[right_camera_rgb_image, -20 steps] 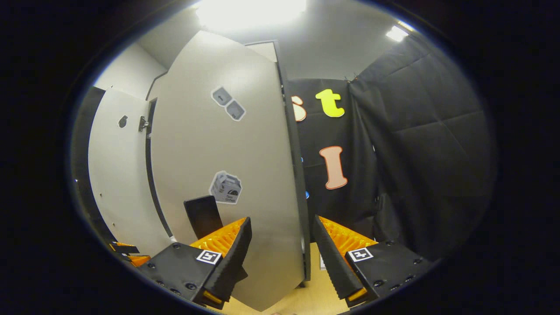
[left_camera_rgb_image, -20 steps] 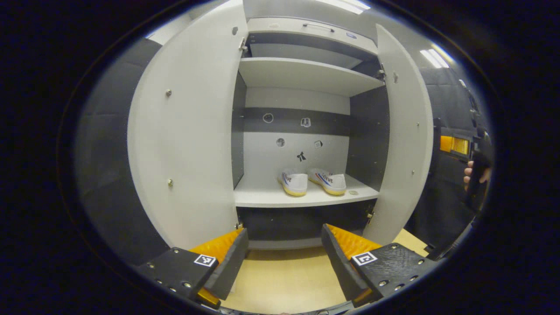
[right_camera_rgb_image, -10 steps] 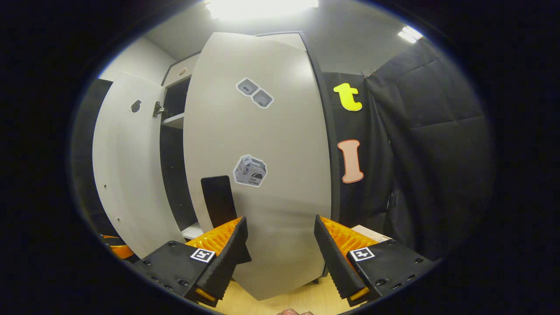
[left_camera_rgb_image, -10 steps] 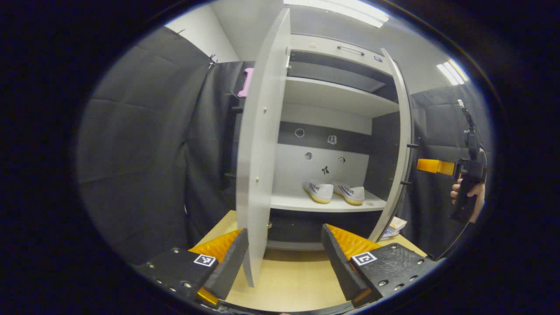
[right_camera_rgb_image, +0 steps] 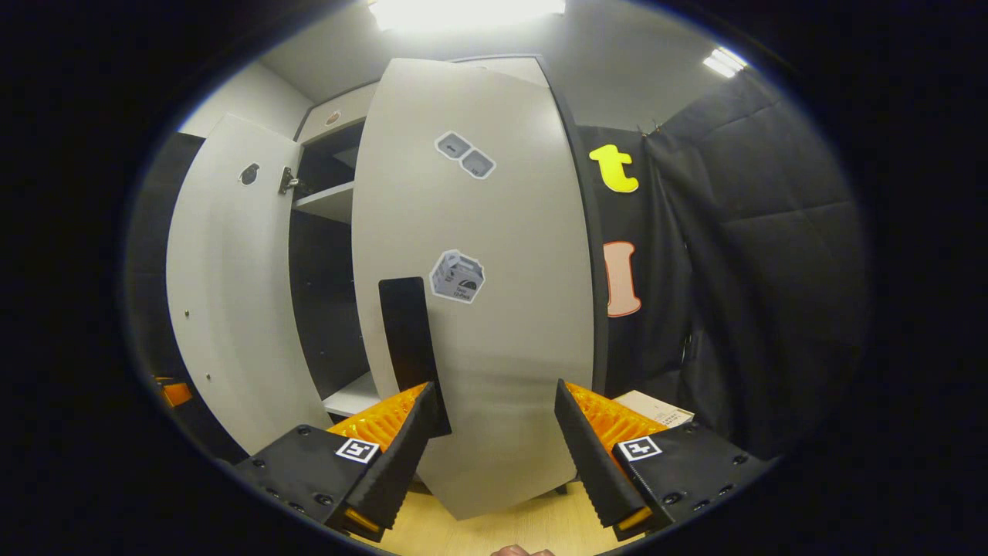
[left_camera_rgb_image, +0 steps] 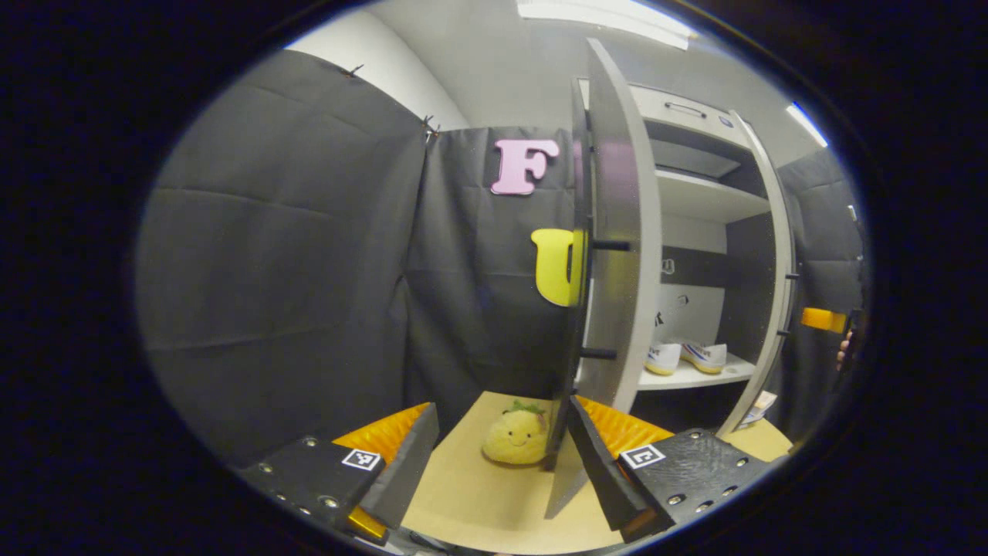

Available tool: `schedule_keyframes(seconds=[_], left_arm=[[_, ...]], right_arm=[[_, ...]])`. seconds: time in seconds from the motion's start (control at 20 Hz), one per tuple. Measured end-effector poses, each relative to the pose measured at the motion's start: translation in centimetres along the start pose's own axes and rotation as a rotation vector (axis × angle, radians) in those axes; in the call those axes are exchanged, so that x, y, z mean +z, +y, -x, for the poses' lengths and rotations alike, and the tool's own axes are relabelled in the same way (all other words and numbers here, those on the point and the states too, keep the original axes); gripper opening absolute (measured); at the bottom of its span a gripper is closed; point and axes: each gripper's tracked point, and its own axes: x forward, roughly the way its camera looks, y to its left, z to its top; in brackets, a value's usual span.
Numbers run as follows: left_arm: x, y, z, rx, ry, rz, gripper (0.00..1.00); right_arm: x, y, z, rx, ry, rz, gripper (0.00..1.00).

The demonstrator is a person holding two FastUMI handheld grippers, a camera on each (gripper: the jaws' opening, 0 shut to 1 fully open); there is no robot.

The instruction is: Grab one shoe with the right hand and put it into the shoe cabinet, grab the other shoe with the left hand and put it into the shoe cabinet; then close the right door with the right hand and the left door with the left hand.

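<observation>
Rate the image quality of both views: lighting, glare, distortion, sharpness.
Left gripper view: even light, sharp; fisheye bows the left door and cabinet; ceiling lamp bright but not washing anything out; shoes small yet clear. Right gripper view: lamp blown out to white glare at the top; right door bulges from distortion, its lower part in soft shade; stickers readable as shapes.

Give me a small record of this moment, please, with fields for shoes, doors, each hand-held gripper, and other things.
shoes: two white shoes side by side on the lower shelf inside the cabinet
left door: open, seen nearly edge-on, just ahead of the left hand-held gripper
right door: partly open, directly in front of the right hand-held gripper
left hand-held gripper: open, holding nothing
right hand-held gripper: open, facing the door's outer face near its dark handle
other: yellow plush toy on the floor beside the left door
</observation>
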Motion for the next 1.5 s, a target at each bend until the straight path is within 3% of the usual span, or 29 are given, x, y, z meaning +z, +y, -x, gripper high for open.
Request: schedule_keyframes(seconds=[0.1, 0.2, 0.3, 0.65, 0.7, 0.75, 0.9, 1.05, 1.1, 1.2, 1.3, 1.5], left_arm=[[1.9, 1.4, -1.4, 0.001, -0.032, -0.008, 0.95], [3.3, 2.6, -3.4, -0.003, -0.053, -0.009, 1.0], [4.7, 2.8, -5.2, -0.039, -0.072, 0.002, 0.97], [8.2, -0.4, -9.8, -0.26, -0.109, 0.092, 1.0], [8.3, -1.3, -10.0, -0.297, -0.102, 0.099, 0.95], [8.4, -1.9, -10.1, -0.302, -0.096, 0.088, 1.0], [8.6, -2.4, -9.9, -0.311, -0.081, 0.039, 0.97], [9.0, -3.6, -9.5, -0.305, -0.059, 0.006, 0.9], [9.1, -4.4, -9.3, -0.304, -0.057, 0.001, 0.94], [8.4, -6.8, -8.6, -0.305, -0.039, 0.002, 0.94], [7.8, -9.8, -8.0, -0.322, -0.031, 0.01, 1.0], [7.2, -15.4, -7.7, -0.302, -0.035, 0.053, 1.0]], right_arm=[[-0.8, -0.2, 0.6, -0.02, 0.019, 0.001, 0.96], [-0.7, -0.3, 1.0, -0.044, 0.037, 0.004, 0.96], [-1.1, -0.7, 1.8, -0.071, 0.053, 0.015, 0.96], [-2.4, -1.5, 4.9, -0.16, 0.081, 0.026, 0.96], [-2.7, -1.8, 5.2, -0.169, 0.086, 0.027, 0.92], [-3.0, -2.2, 5.4, -0.177, 0.092, 0.027, 0.96], [-3.7, -3.6, 5.7, -0.2, 0.095, -0.002, 0.92], [-4.5, -4.9, 5.3, -0.193, 0.104, -0.048, 0.96], [-4.6, -5.5, 5.3, -0.191, 0.104, -0.054, 0.96], [-4.8, -7.0, 5.0, -0.186, 0.108, -0.052, 0.96], [-5.1, -8.7, 5.0, -0.187, 0.11, -0.046, 0.96], [-5.1, -11.8, 5.0, -0.185, 0.101, -0.059, 0.96]])
